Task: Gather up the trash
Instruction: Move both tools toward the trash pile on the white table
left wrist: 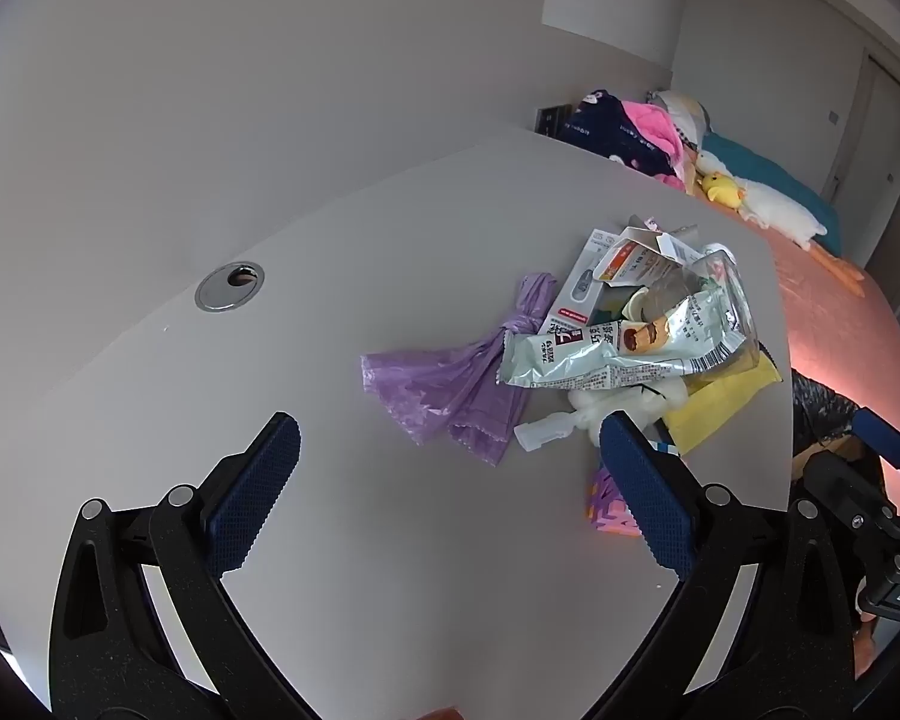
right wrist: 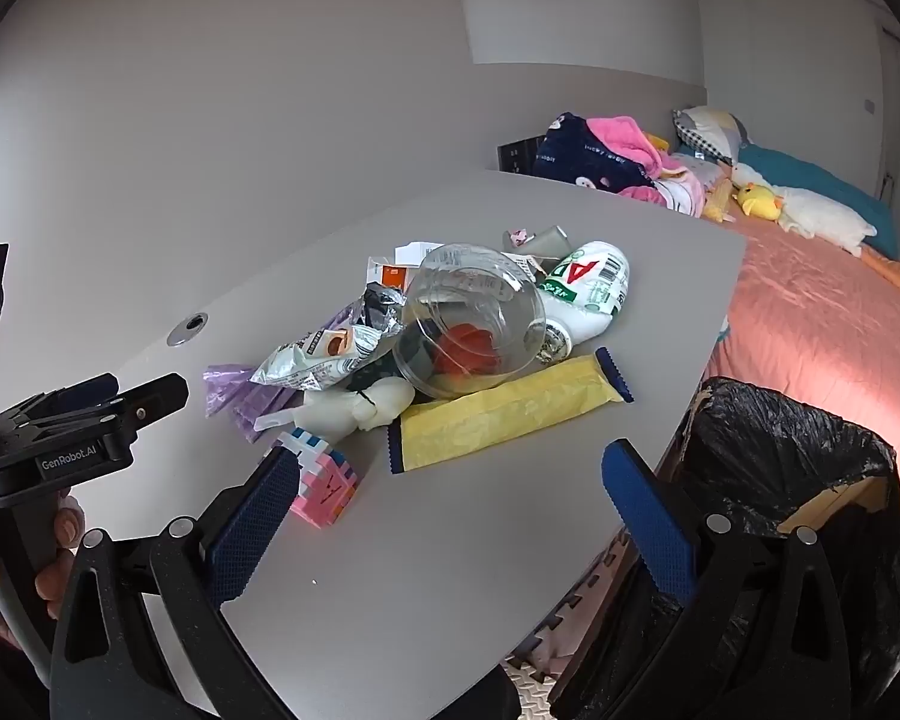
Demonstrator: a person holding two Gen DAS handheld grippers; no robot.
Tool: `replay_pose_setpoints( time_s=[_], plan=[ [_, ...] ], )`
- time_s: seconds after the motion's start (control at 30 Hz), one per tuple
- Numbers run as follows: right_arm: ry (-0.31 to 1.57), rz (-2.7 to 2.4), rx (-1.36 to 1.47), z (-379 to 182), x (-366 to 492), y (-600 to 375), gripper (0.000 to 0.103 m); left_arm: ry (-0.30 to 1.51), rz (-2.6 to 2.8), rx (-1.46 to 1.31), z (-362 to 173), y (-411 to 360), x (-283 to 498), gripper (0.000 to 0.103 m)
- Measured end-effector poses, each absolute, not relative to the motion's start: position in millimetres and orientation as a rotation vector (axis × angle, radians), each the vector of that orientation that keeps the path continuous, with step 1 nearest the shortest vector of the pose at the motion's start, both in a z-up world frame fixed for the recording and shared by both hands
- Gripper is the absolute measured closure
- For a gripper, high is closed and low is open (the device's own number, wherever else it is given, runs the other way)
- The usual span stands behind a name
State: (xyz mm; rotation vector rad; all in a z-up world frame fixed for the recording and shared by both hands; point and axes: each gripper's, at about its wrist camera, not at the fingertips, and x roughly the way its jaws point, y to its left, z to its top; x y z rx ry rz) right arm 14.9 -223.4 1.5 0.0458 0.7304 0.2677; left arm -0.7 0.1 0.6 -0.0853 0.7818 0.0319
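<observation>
- Clearly, both sets of fingers are spread wide and grasp nothing: left gripper (left wrist: 450, 483), right gripper (right wrist: 450, 495).
- Trash heap (right wrist: 426, 348) lies mid-counter (right wrist: 450, 570); the purple bag (left wrist: 444, 390) is limp and may slip.
- Clear bowl (right wrist: 471, 324) rests tilted on the pile; nudged, it could roll off.
- Pink puzzle cube (right wrist: 324, 489) sits just before the heap, in the way.
- Black-lined bin (right wrist: 792, 480) stands beside the counter's right edge.

"GenRobot.AI" on left claw (right wrist: 144, 399) body; "AD" on white bottle (right wrist: 588, 288); other print unreadable, prob. too small.
</observation>
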Motion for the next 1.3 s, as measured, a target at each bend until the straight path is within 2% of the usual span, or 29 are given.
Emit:
replay_pose_setpoints(
  time_s=[1.3],
  plan=[
    [0.746, 0.267, 0.065, -1.5, 13.9, -227.7, 0.003, 0.793, 0.001, -0.071, 1.4, -5.2, -3.1, 0.006]
  ],
)
